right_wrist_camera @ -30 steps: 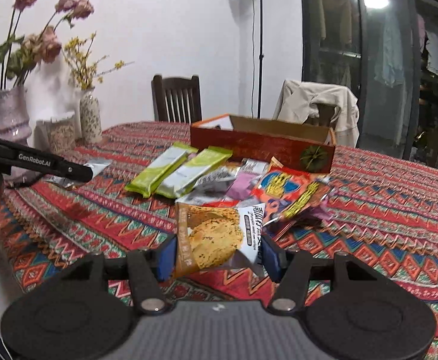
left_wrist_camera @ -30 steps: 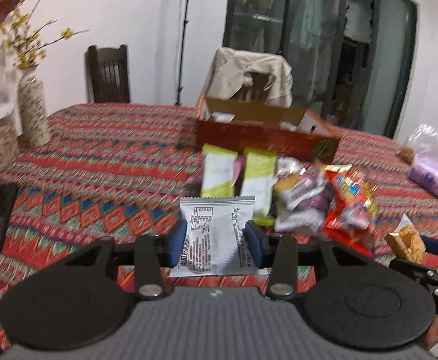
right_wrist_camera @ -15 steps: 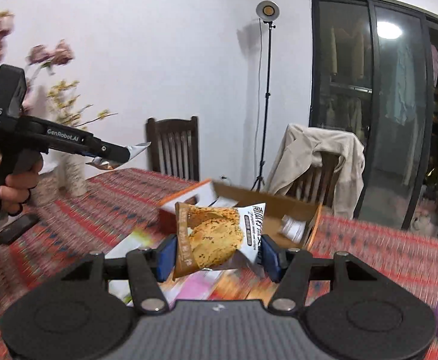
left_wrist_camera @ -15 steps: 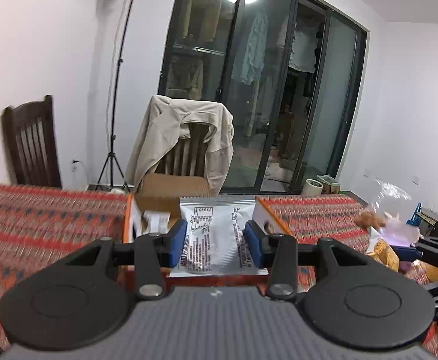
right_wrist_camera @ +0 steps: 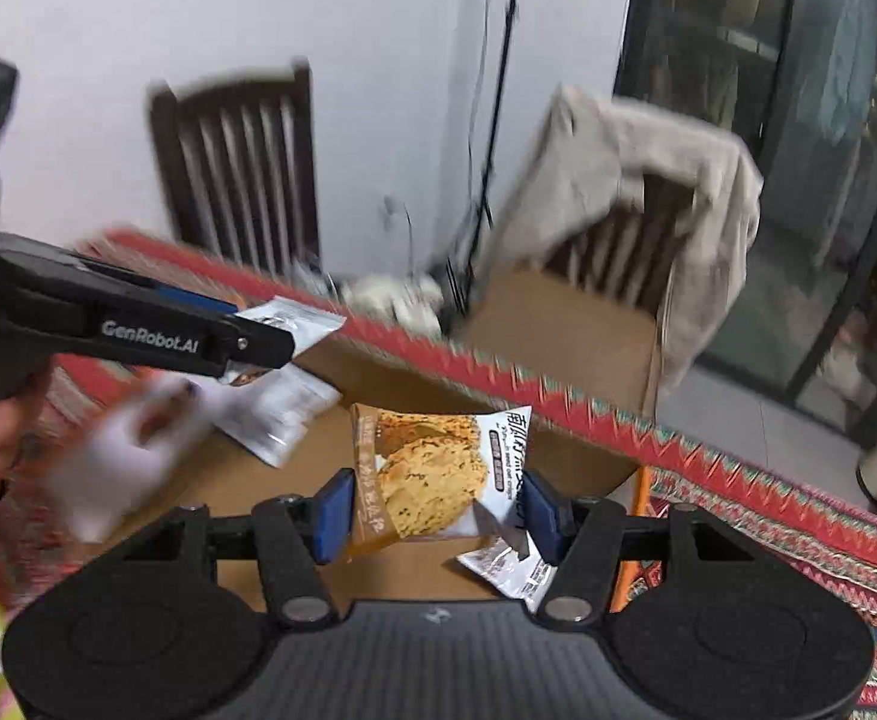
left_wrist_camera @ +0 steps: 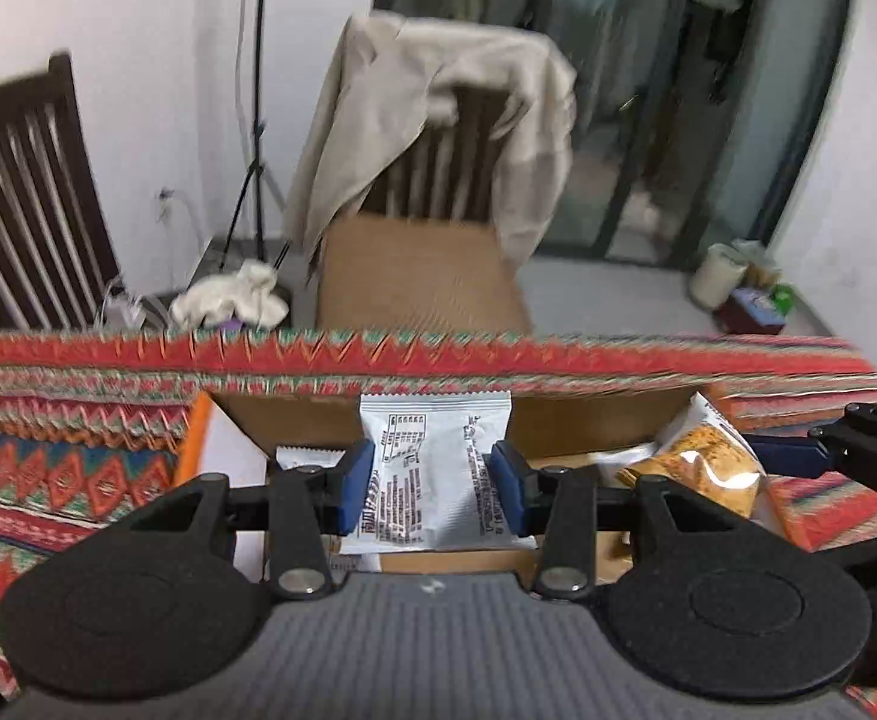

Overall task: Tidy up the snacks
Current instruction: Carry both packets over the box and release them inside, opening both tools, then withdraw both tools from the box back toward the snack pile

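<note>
My left gripper (left_wrist_camera: pixel 432 483) is shut on a white snack packet (left_wrist_camera: pixel 435 468) with its printed back facing me, held over the open cardboard box (left_wrist_camera: pixel 588 420). My right gripper (right_wrist_camera: pixel 437 510) is shut on a cookie snack packet (right_wrist_camera: pixel 438 474) with an orange and white wrapper, also held above the box's brown floor (right_wrist_camera: pixel 270 492). The cookie packet shows at the right of the left wrist view (left_wrist_camera: pixel 702 468). The left gripper with its white packet (right_wrist_camera: pixel 294 324) shows at the left of the right wrist view. Other white packets (right_wrist_camera: pixel 282 414) lie inside the box.
The box sits on a red patterned tablecloth (left_wrist_camera: pixel 78 456) near the table's far edge. Beyond it stand a dark wooden chair (left_wrist_camera: pixel 24 192), a chair draped with a beige jacket (left_wrist_camera: pixel 438 120) and a second cardboard box (left_wrist_camera: pixel 420 282). Glass doors are at the right.
Both grippers have moved forward from the snack pile to over the open box, each still holding its packet. The views now tilt downward into the box.
</note>
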The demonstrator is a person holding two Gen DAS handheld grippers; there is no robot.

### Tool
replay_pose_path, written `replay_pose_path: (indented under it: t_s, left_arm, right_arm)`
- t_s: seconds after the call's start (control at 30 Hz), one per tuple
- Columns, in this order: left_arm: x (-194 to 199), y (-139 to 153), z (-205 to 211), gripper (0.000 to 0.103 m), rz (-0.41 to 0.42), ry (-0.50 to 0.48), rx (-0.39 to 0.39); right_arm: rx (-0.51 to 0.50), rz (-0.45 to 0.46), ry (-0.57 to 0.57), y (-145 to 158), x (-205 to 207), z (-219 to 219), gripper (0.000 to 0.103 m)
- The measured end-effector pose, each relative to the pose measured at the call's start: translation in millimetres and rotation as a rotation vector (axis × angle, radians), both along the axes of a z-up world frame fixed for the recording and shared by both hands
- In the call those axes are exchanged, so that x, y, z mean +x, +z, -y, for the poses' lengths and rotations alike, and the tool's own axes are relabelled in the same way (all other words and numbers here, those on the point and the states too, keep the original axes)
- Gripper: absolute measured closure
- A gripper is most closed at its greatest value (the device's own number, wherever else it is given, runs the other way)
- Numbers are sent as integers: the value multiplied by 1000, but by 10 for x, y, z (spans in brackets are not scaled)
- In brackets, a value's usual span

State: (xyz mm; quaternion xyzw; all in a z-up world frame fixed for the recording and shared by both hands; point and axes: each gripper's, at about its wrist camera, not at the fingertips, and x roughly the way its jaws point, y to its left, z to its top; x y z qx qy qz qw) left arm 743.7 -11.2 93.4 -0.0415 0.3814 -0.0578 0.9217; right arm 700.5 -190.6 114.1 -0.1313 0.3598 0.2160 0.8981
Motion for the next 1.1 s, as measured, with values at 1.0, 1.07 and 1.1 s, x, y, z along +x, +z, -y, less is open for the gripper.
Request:
replay_pose_path:
  t_s: [1.0,1.07,1.1]
  left_arm:
    - [-1823,1474,-309,0,193,-41,66]
    - [-2167,1556,-297,0,213,-58,57]
    - [-2343,1592,-287,0,224,-65,55]
  right_arm:
    - [98,91,-126,983,-1062,434,7]
    - [114,114,-129,1144,-1342,540,3]
    - [121,128,-134,1219,-1505,604,2]
